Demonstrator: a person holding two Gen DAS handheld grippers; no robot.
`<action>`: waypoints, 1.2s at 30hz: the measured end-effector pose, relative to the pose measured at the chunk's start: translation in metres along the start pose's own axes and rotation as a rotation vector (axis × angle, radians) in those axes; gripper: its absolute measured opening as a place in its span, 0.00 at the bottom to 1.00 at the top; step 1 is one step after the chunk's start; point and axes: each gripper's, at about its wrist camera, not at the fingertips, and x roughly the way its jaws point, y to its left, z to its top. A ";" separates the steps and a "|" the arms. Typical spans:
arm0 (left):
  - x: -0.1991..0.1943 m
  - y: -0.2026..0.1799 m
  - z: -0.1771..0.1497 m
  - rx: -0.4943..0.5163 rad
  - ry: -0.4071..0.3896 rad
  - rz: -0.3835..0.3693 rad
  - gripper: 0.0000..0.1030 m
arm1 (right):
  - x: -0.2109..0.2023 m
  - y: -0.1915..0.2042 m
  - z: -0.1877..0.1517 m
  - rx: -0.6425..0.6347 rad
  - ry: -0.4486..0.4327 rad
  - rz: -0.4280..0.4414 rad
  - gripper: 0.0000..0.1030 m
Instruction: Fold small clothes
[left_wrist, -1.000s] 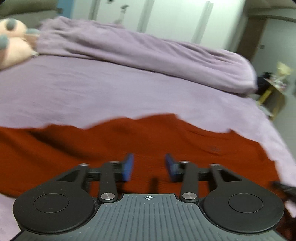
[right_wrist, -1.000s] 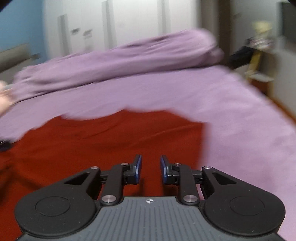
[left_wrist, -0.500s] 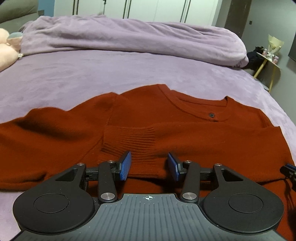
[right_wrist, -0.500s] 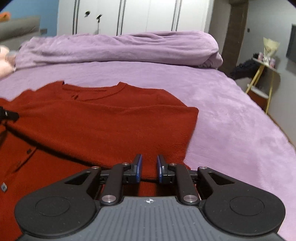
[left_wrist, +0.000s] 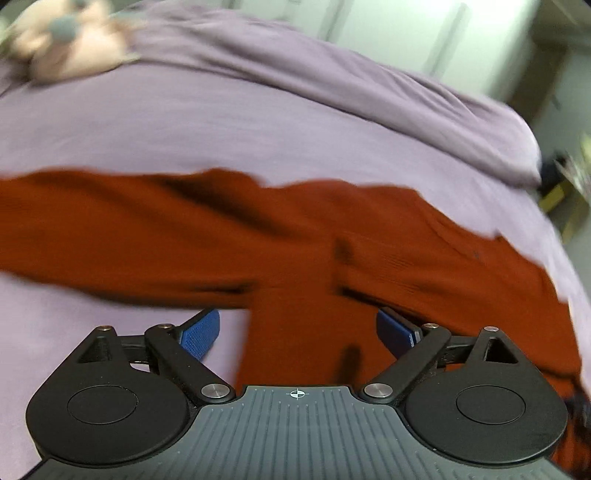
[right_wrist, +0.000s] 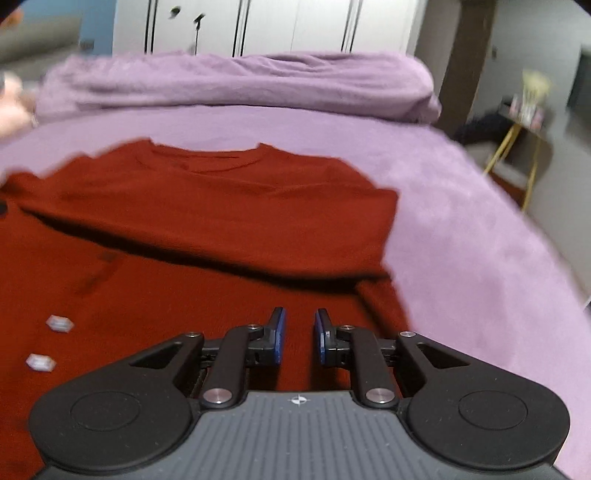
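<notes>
A rust-red knit cardigan (left_wrist: 295, 229) lies flat on the purple bed (left_wrist: 184, 125). In the left wrist view its left sleeve stretches out to the left, and a ribbed cuff lies over the body. My left gripper (left_wrist: 297, 332) is wide open and empty, low over the cardigan's left edge. In the right wrist view the cardigan (right_wrist: 207, 206) shows its right sleeve folded across the chest, with two clear buttons (right_wrist: 59, 323) at the left. My right gripper (right_wrist: 298, 336) is slightly open and empty, just above the cardigan's lower right part.
A rolled purple duvet (right_wrist: 236, 85) lies across the far side of the bed. A pink plush toy (left_wrist: 62, 44) sits at the far left. A small yellow-legged side table (right_wrist: 524, 122) stands right of the bed. White wardrobe doors (right_wrist: 266, 26) stand behind.
My left gripper has opened wide and swung left towards the outstretched sleeve. My right gripper has opened a little and moved closer over the cardigan's lower right part.
</notes>
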 end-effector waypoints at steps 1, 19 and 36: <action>-0.007 0.020 0.000 -0.058 -0.016 0.003 0.93 | -0.006 0.000 -0.005 0.034 0.012 0.031 0.20; -0.031 0.301 0.015 -0.999 -0.315 -0.110 0.47 | -0.019 0.017 -0.017 0.258 0.114 0.144 0.29; -0.064 0.228 0.062 -0.663 -0.349 -0.199 0.08 | -0.017 0.009 -0.019 0.304 0.105 0.168 0.29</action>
